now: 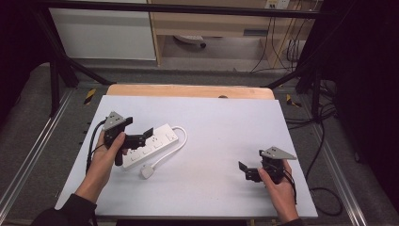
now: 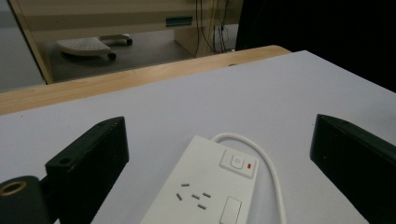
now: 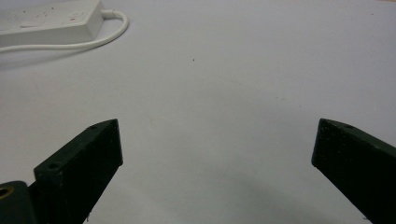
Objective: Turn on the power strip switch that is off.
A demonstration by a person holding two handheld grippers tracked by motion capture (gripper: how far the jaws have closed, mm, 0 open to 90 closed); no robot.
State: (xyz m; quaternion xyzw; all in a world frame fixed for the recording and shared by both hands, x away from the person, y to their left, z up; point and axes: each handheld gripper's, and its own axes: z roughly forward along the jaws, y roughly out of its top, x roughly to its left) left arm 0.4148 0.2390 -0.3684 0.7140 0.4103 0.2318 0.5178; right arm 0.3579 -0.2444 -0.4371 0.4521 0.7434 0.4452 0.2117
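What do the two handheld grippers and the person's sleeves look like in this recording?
Both the left gripper and the right gripper are black, with blocky flat-faced jaws. Each carries a grey three-cornered plate on top and trails a black cable. A brass-coloured ring sits at the base of each one's jaw mount. The person wears dark sleeves.

Both your grippers stand wide open.
Your left gripper [image 1: 143, 138] is held forward; your right gripper [image 1: 244, 170] sits low, seemingly level.

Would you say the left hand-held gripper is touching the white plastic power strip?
Apart. The left gripper view shows the left hand-held gripper wide open, bare table either side of the white plastic power strip.
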